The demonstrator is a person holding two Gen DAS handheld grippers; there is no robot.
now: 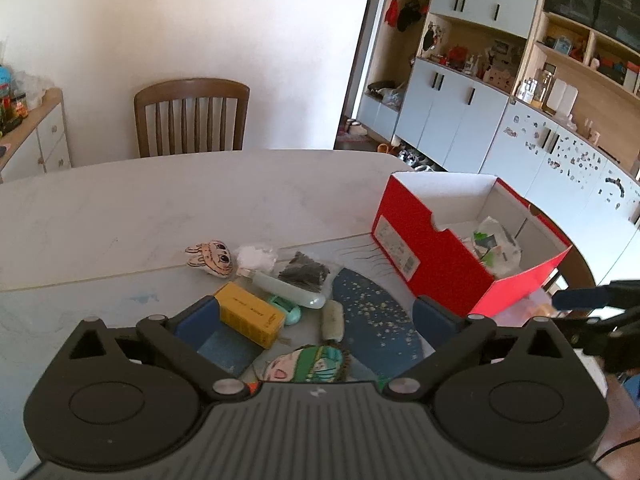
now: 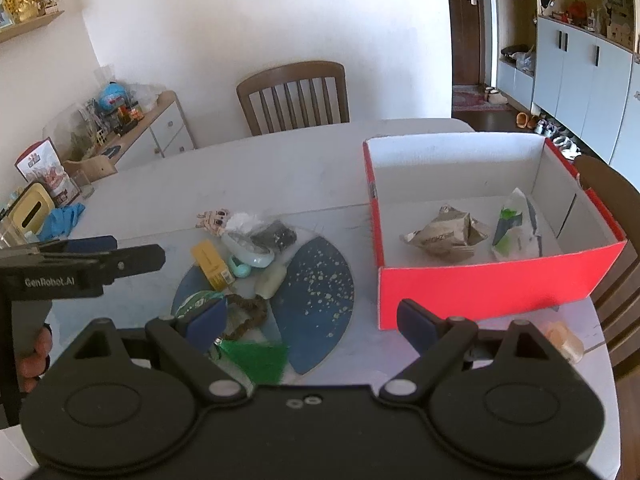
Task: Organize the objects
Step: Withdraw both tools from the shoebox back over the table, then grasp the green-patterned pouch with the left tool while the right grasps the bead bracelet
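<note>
Both grippers hang over the pale table (image 2: 280,168), and both are spread wide with nothing between the blue pads. The left gripper (image 1: 316,320) sits over a heap of small things: a yellow box (image 1: 250,314) just inside its left pad, a mint-green clip (image 1: 286,308) touching the box's far end, a pale tube (image 1: 292,290) beyond that, and a cream roll (image 1: 333,319) at centre. At twelve o'clock from the heap lie a dark packet (image 1: 304,272) and a white crumpled wad (image 1: 256,257); a cartoon face charm (image 1: 212,258) rests at ten o'clock. The right gripper (image 2: 316,324) hovers released too, a green tassel (image 2: 256,358) below its left pad. The red box (image 2: 496,284) stands open at two o'clock from the heap, holding a crumpled grey wrapper (image 2: 444,234) and a white-and-green bag (image 2: 516,228) side by side.
</note>
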